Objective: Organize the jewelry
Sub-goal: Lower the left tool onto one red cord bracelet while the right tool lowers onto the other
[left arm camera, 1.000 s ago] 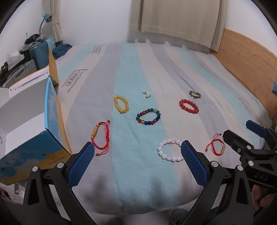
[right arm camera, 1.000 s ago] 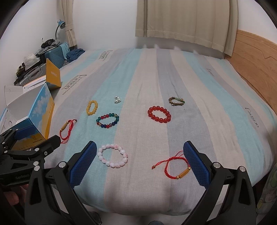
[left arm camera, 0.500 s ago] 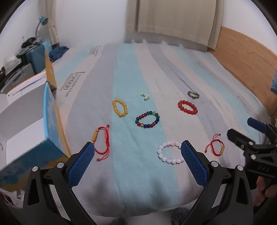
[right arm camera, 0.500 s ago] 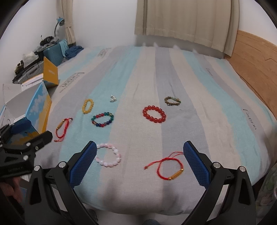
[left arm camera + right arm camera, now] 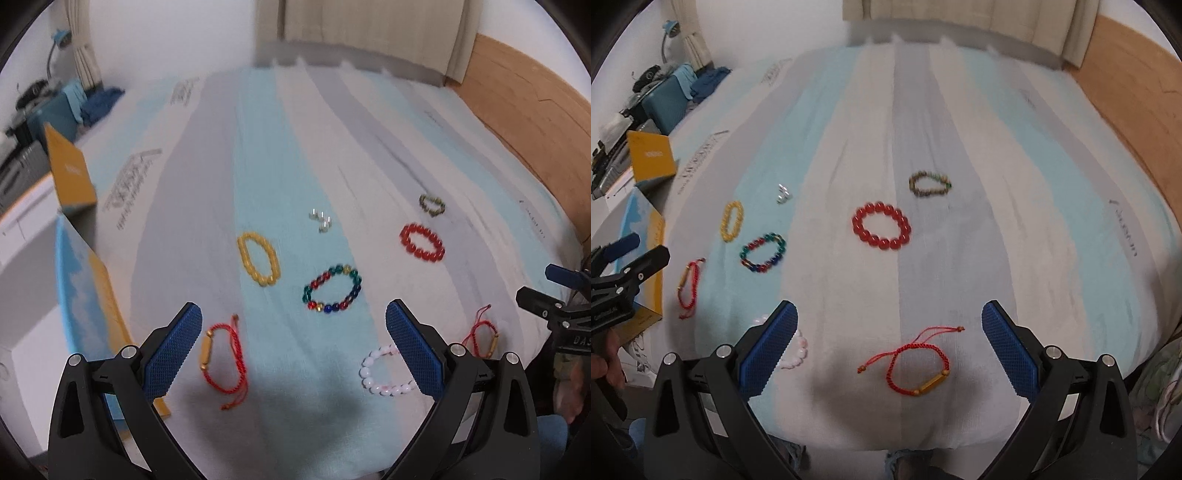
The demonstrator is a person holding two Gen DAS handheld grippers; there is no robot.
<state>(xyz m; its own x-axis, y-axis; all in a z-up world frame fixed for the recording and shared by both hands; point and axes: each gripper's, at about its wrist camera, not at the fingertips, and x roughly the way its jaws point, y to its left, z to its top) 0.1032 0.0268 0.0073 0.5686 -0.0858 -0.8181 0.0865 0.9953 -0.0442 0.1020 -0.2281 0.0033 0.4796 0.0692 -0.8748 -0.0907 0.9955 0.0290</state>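
Note:
Several bracelets lie on a striped bedspread (image 5: 258, 147). In the left wrist view a red cord bracelet (image 5: 221, 356) lies just right of my left finger, a pink-white bead bracelet (image 5: 382, 374) is partly behind the right finger, and a multicoloured one (image 5: 332, 290), a yellow one (image 5: 258, 264) and a red bead one (image 5: 422, 242) lie farther off. My left gripper (image 5: 293, 347) is open above the near edge. My right gripper (image 5: 888, 349) is open over another red cord bracelet (image 5: 916, 363). Beyond it lie the red bead bracelet (image 5: 881, 226) and an olive bracelet (image 5: 929, 184).
An open blue and yellow box (image 5: 86, 295) stands at the left edge of the bed, with a suitcase and clutter (image 5: 661, 99) behind it. A wooden headboard (image 5: 535, 122) runs along the right. Small silver pieces (image 5: 320, 219) lie mid-bed. A hand (image 5: 607, 363) holds the left gripper.
Both grippers have moved forward and lower over the bed, so the bracelets appear larger and nearer. The right gripper now has the red cord bracelet between its fingers' span. Both stay open.

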